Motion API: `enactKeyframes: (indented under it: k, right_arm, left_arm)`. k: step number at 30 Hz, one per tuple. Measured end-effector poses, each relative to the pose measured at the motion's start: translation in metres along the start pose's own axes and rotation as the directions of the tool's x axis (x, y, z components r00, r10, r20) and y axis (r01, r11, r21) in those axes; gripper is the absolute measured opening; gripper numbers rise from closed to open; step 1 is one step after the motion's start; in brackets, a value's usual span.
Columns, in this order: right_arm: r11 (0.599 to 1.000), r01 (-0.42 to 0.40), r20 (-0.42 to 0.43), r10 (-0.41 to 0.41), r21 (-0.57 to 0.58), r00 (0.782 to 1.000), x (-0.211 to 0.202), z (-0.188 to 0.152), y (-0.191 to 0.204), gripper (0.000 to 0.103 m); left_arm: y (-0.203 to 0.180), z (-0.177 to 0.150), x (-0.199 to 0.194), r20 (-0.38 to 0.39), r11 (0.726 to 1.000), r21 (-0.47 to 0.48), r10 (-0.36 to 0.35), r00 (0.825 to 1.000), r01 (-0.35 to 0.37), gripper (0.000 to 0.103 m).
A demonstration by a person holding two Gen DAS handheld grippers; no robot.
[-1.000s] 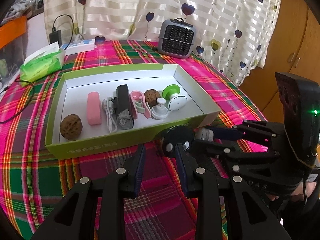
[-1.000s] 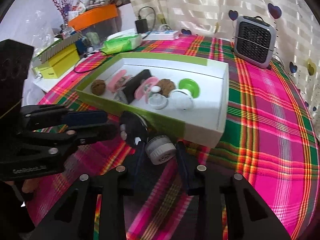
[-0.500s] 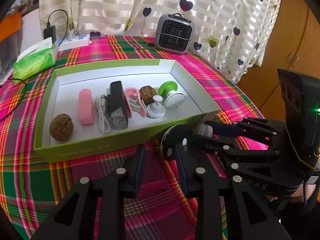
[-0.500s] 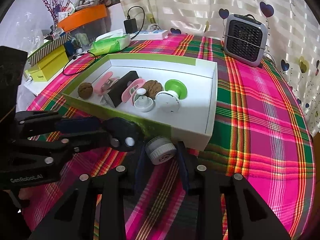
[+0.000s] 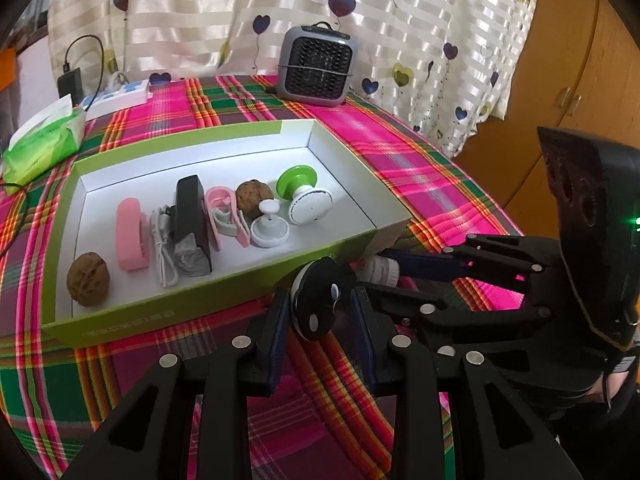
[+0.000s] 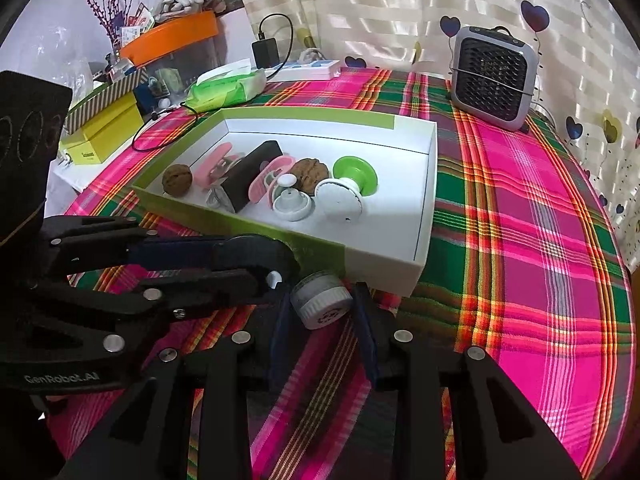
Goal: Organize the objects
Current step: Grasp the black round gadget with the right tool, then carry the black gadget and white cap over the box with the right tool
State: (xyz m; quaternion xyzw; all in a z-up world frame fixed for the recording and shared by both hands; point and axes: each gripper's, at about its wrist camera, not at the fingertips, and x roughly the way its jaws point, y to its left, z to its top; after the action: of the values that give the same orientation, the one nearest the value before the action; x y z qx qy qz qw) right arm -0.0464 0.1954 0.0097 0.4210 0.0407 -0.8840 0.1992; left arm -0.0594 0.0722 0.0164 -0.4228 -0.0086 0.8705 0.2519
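Left gripper (image 5: 320, 312) clamps black disc (image 5: 322, 300); right gripper (image 6: 322, 306) clamps white jar (image 6: 322, 300). "GenRobot.AI" printed on left gripper body; box (image 5: 240, 296) print illegible.

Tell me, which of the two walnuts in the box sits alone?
The walnut at the left end of the green box has bare floor around it. The other walnut is crowded among the pink clip and white knob.

a black round disc (image 5: 322, 305) with white dots stands on edge between the left tongs (image 5: 320, 314); a small white ribbed-cap jar (image 6: 322, 300) lies tilted between the right tongs (image 6: 322, 312), beside it.
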Motion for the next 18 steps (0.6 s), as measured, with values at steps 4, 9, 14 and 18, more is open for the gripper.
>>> enactKeyframes:
  k: [4,9,14,18]
  right_arm:
    - [1.000,0.000,0.001,0.000,0.011,1.000,-0.003,-0.002,-0.004,0.033]
    - [1.000,0.001,0.004,-0.001,0.016,1.000,-0.004,-0.003,-0.005,0.033]
    - [1.000,0.003,0.009,-0.003,0.022,1.000,-0.007,-0.005,-0.006,0.033]
    - [0.999,0.007,0.021,-0.008,0.032,1.000,-0.011,-0.007,-0.007,0.033]
  left_arm:
    - [0.002,-0.001,0.007,-0.023,1.000,-0.010,0.017,1.000,-0.017,0.029]
    - [-0.002,-0.003,0.008,-0.014,0.999,-0.001,0.040,0.999,-0.040,0.027]
    - [-0.005,-0.005,0.004,0.002,0.997,0.015,0.072,0.997,-0.072,0.027]
    - [-0.004,-0.006,-0.003,0.027,0.995,0.015,0.103,0.994,-0.103,0.027]
